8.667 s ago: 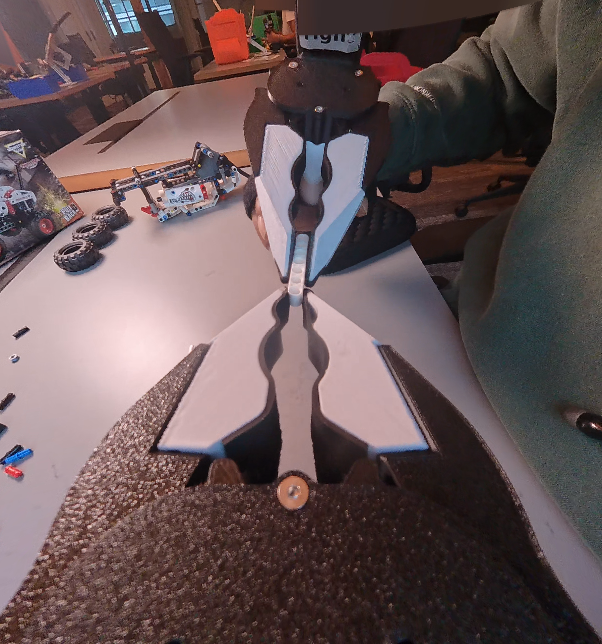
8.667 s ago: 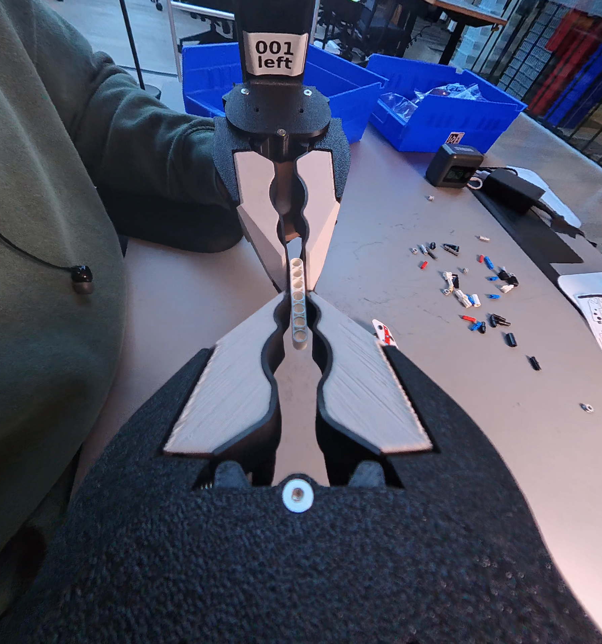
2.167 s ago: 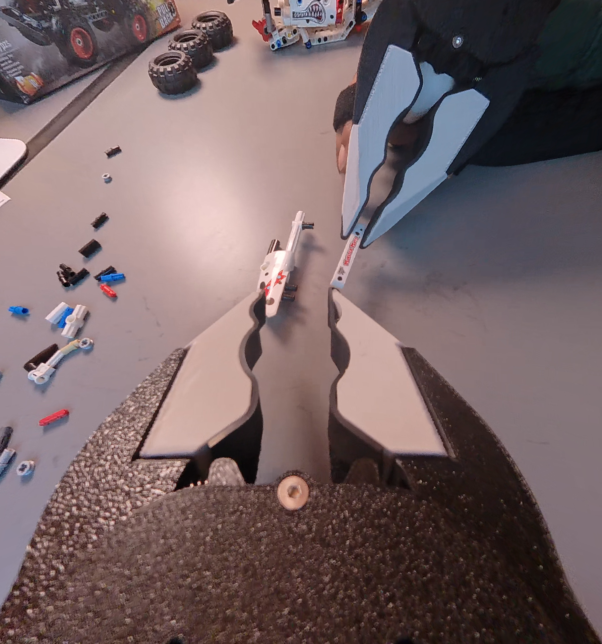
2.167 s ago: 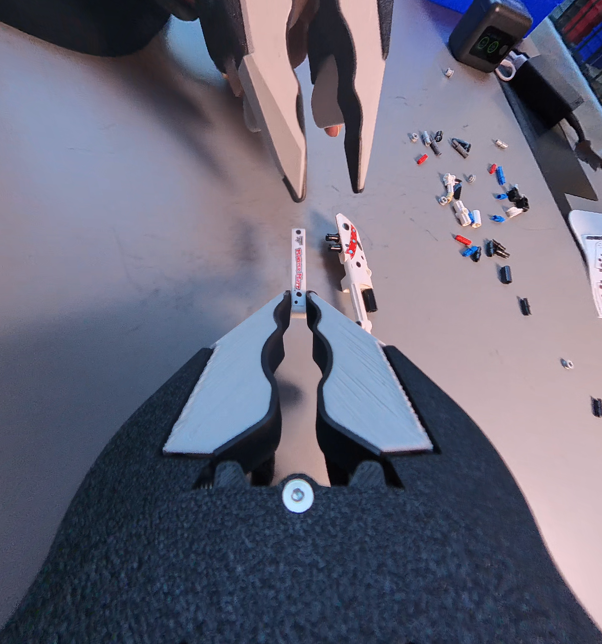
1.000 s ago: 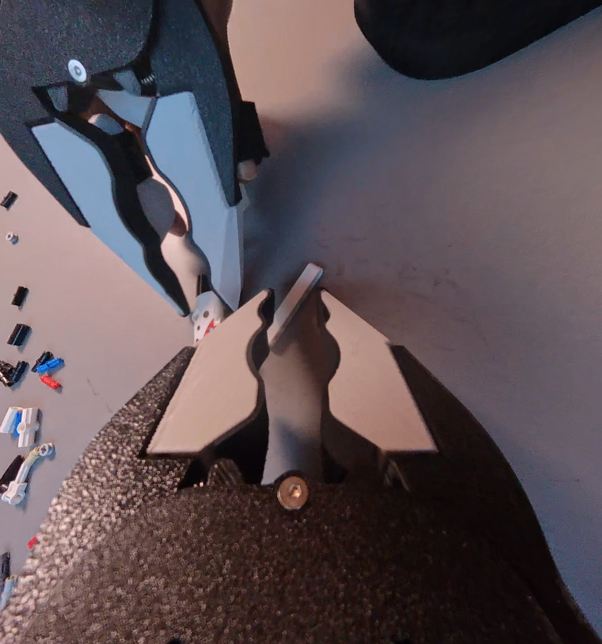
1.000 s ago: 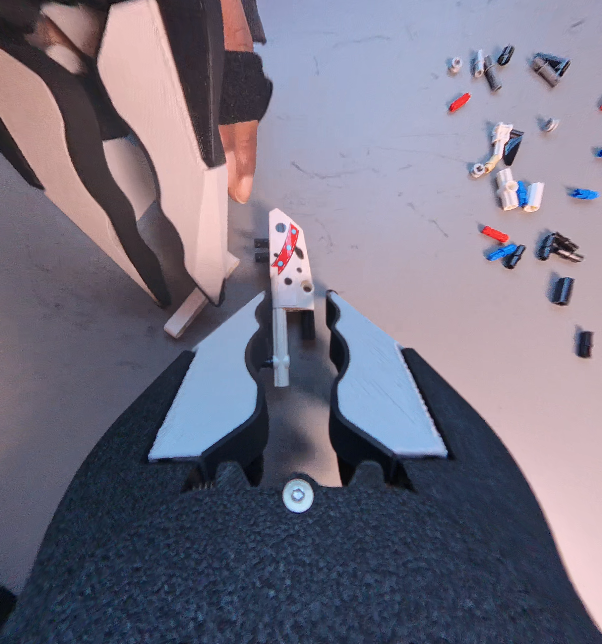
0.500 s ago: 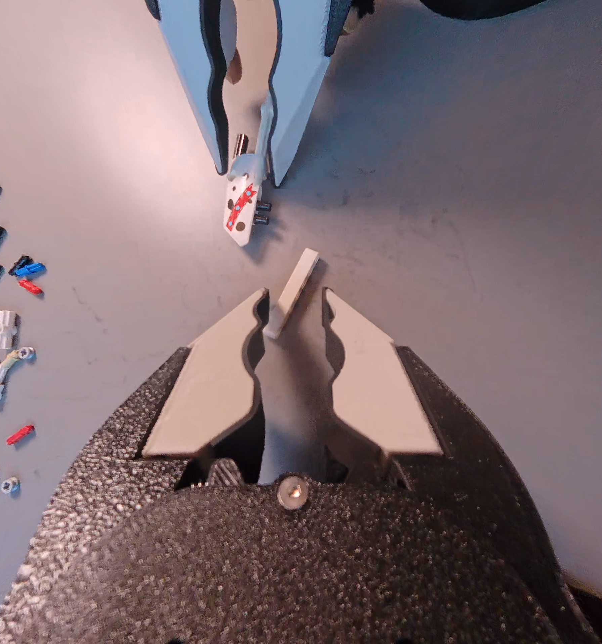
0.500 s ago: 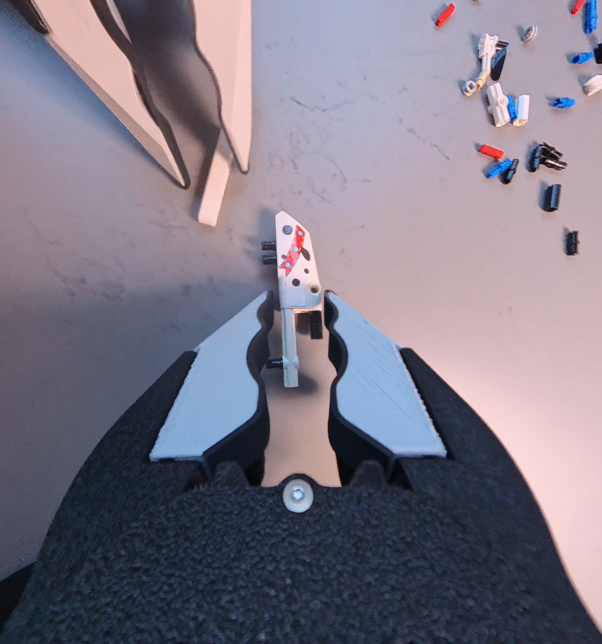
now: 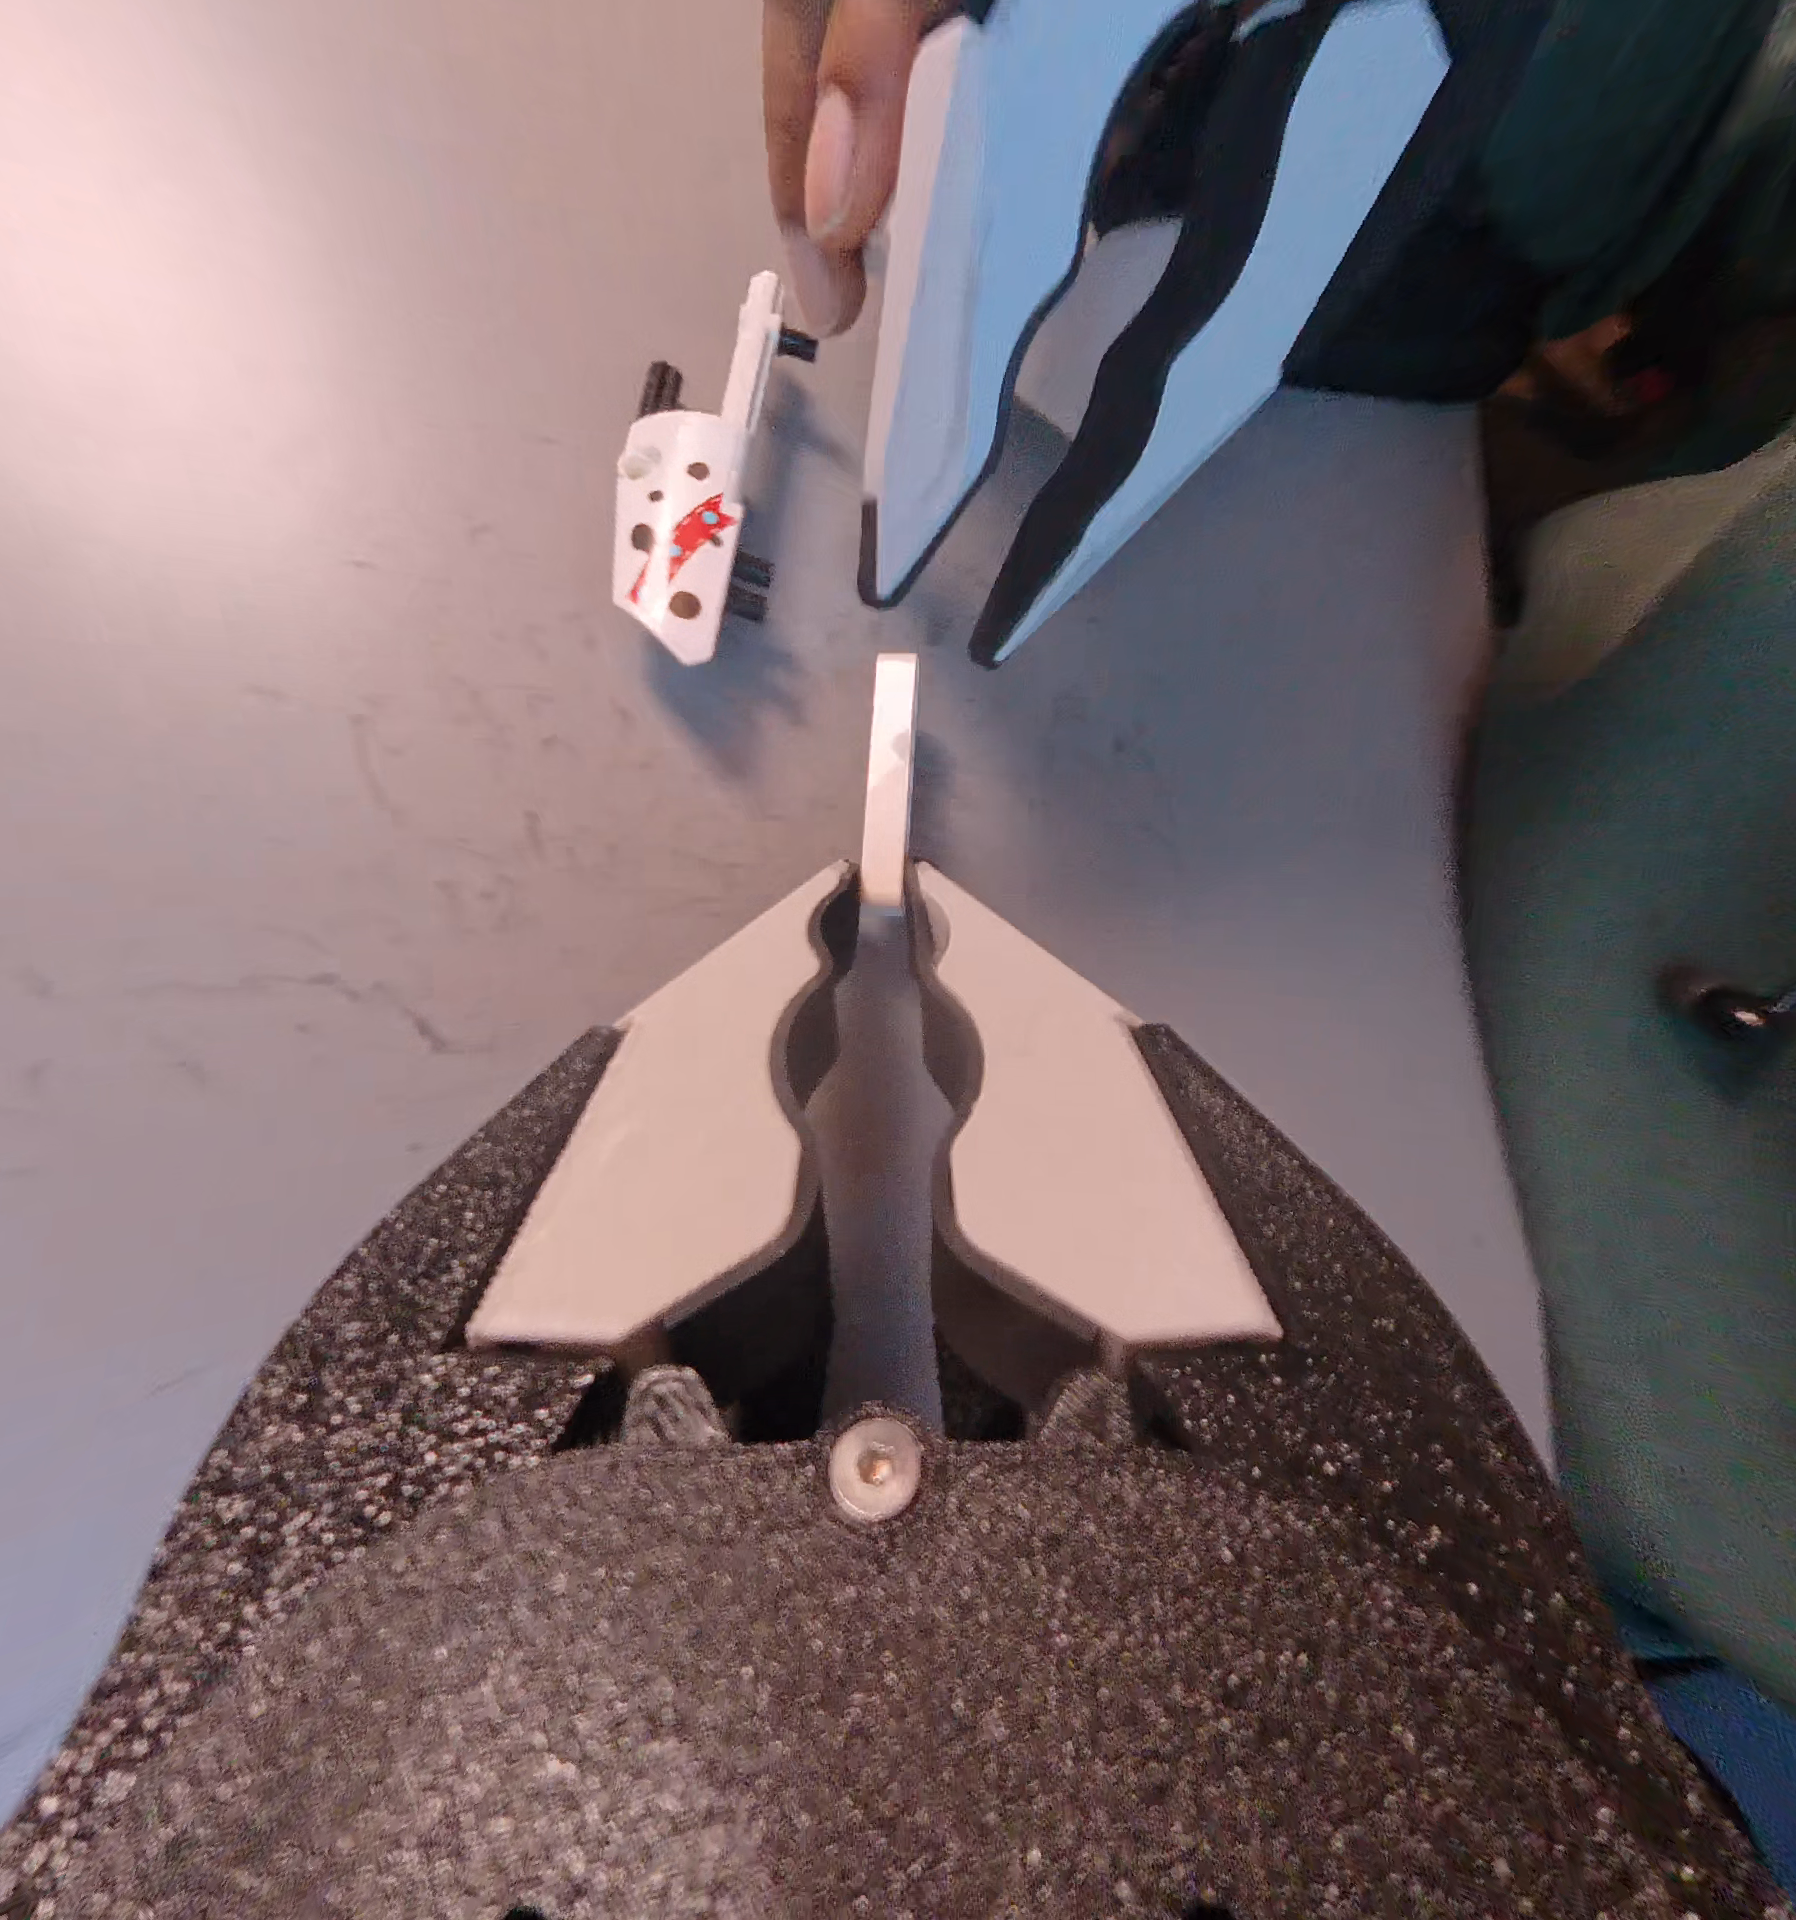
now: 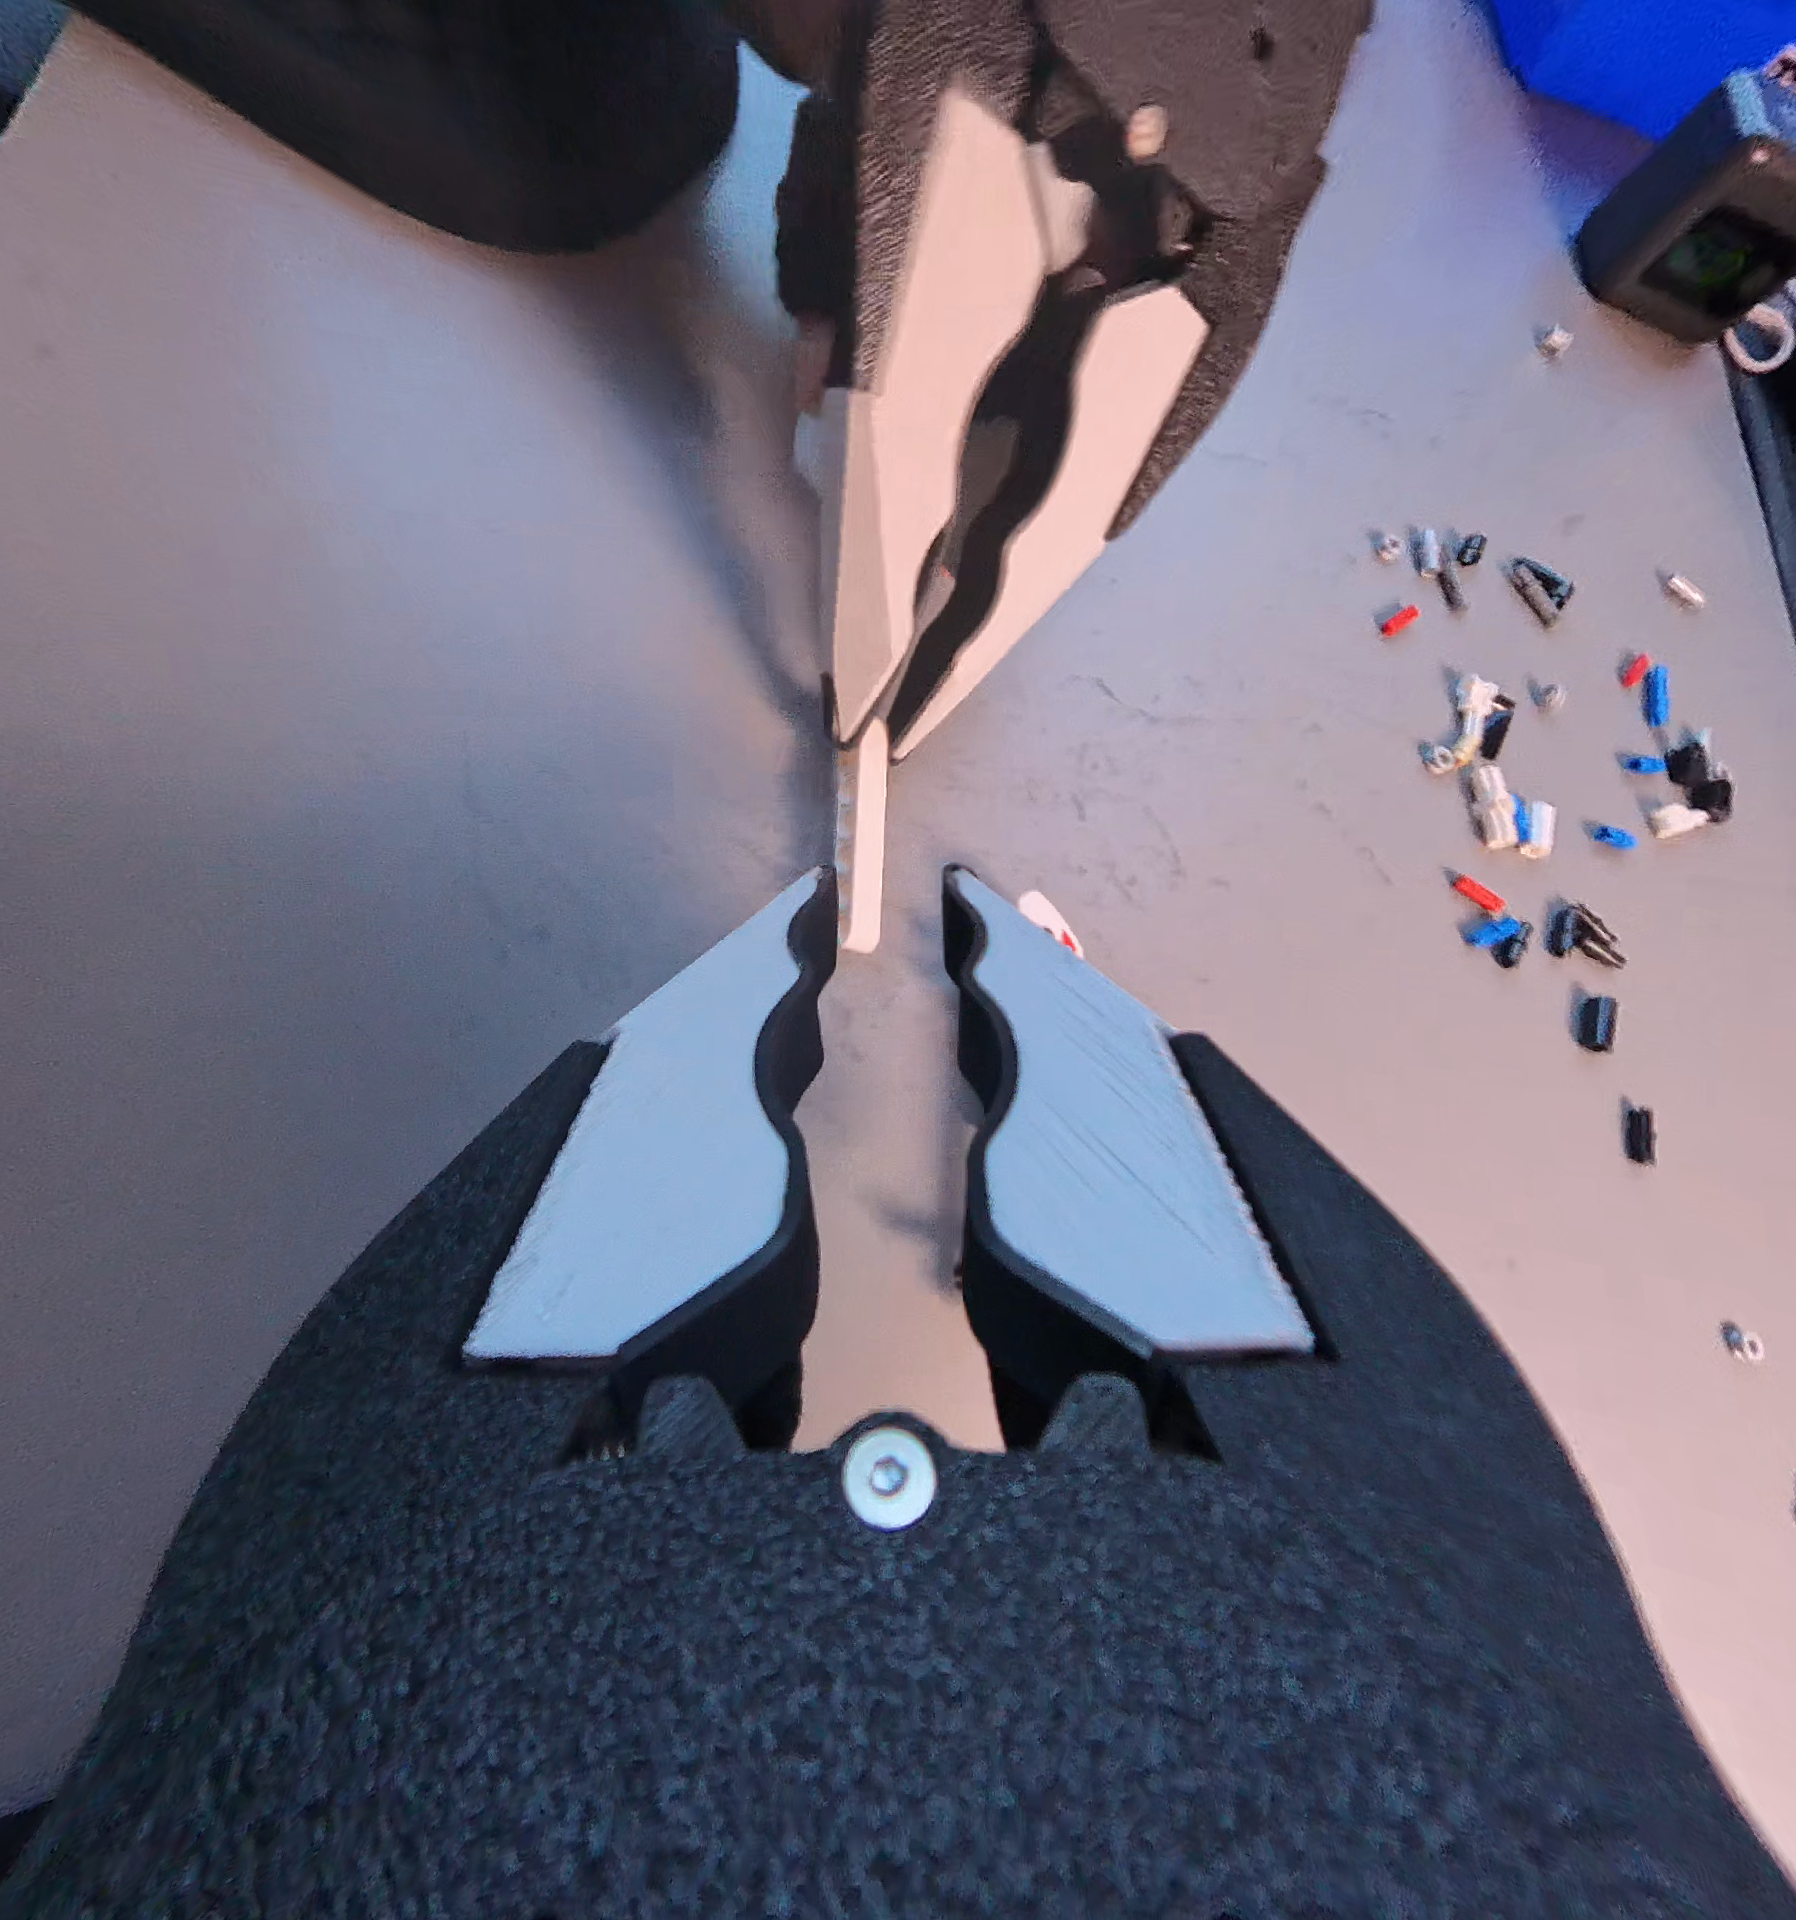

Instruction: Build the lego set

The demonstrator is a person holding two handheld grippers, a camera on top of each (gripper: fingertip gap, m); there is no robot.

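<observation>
The left gripper (image 9: 886, 883) is clamped on one end of the white beam (image 9: 892, 774), which juts straight out past its tips, just above the grey table (image 9: 250, 831). Facing it from the far side, the right gripper (image 9: 930, 613) hangs with its jaws a little apart and nothing between them, tips close to the beam's free end. In the right wrist view the right gripper (image 10: 889, 883) has the beam (image 10: 866, 842) alongside its left finger; I can't tell whether they touch. Just left of the beam lies the white panel piece (image 9: 681, 520) with red markings and black pins, flat on the table; a fingertip (image 9: 832, 156) presses on its thin end. Over toward the table's right edge, loose small parts (image 10: 1538, 790) in blue, red, black and white are scattered near a black device (image 10: 1725, 229).
</observation>
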